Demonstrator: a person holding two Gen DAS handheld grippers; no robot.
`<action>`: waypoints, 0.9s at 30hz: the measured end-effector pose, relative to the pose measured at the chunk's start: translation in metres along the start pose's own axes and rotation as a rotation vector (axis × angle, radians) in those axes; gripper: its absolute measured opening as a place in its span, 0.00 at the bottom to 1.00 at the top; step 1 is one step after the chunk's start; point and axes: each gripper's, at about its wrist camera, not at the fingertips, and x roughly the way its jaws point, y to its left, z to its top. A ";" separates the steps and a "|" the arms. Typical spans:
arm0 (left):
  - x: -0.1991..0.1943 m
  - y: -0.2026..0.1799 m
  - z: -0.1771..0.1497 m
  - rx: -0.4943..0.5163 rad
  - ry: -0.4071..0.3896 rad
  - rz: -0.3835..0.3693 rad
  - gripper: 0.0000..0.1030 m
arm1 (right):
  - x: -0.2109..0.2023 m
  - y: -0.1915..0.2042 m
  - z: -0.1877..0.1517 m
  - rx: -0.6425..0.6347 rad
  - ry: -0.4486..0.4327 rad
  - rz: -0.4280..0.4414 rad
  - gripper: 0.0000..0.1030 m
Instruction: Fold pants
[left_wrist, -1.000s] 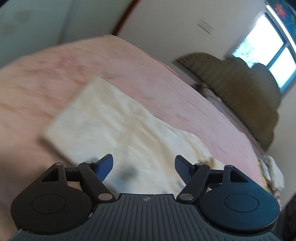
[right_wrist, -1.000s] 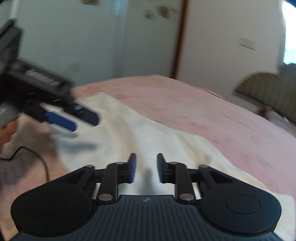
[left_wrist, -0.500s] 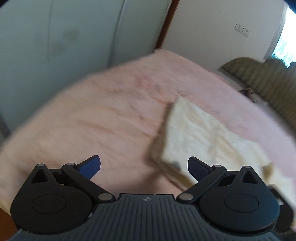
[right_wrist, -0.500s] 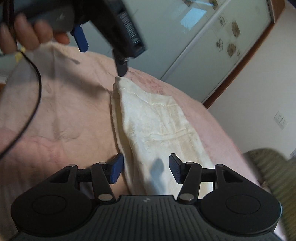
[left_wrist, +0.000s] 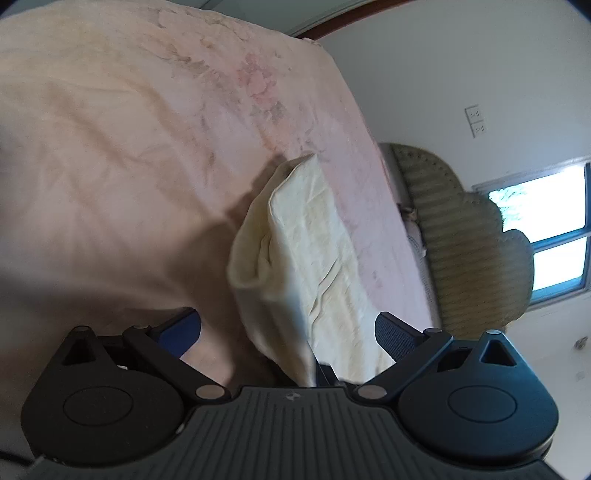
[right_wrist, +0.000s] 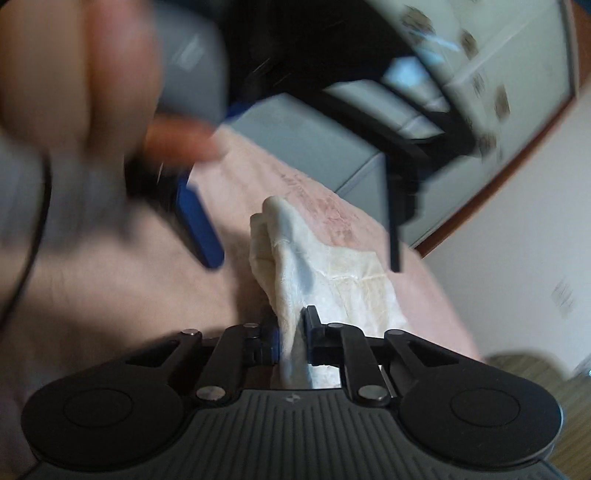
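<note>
The cream pants (left_wrist: 310, 254) lie folded in a long strip on the pink bedspread (left_wrist: 110, 147). In the left wrist view my left gripper (left_wrist: 288, 328) is open, its jaws wide apart on either side of the near end of the pants, which rises toward the camera. In the right wrist view my right gripper (right_wrist: 291, 328) is shut on the near edge of the pants (right_wrist: 332, 266), with the cloth pinched between the pads. The left gripper (right_wrist: 295, 110) and the hand holding it show blurred above the pants in that view.
The bed's far edge meets a white wall and a wardrobe (right_wrist: 461, 92). A green wicker chair (left_wrist: 461, 236) stands beside the bed under a window (left_wrist: 546, 229). A black cable (right_wrist: 33, 229) hangs at the left.
My right gripper has closed on the near edge of the pants and lifted it. My left gripper has swung over the pants, jaws still open.
</note>
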 end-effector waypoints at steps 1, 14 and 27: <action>0.005 -0.001 0.004 -0.010 -0.004 -0.015 0.98 | -0.003 -0.014 0.001 0.069 -0.009 0.027 0.11; 0.045 -0.018 0.023 0.072 -0.001 0.015 0.85 | -0.044 -0.126 -0.022 0.573 -0.103 0.355 0.10; 0.019 -0.066 -0.016 0.321 -0.180 0.115 0.13 | -0.005 -0.130 -0.053 0.691 0.047 0.183 0.11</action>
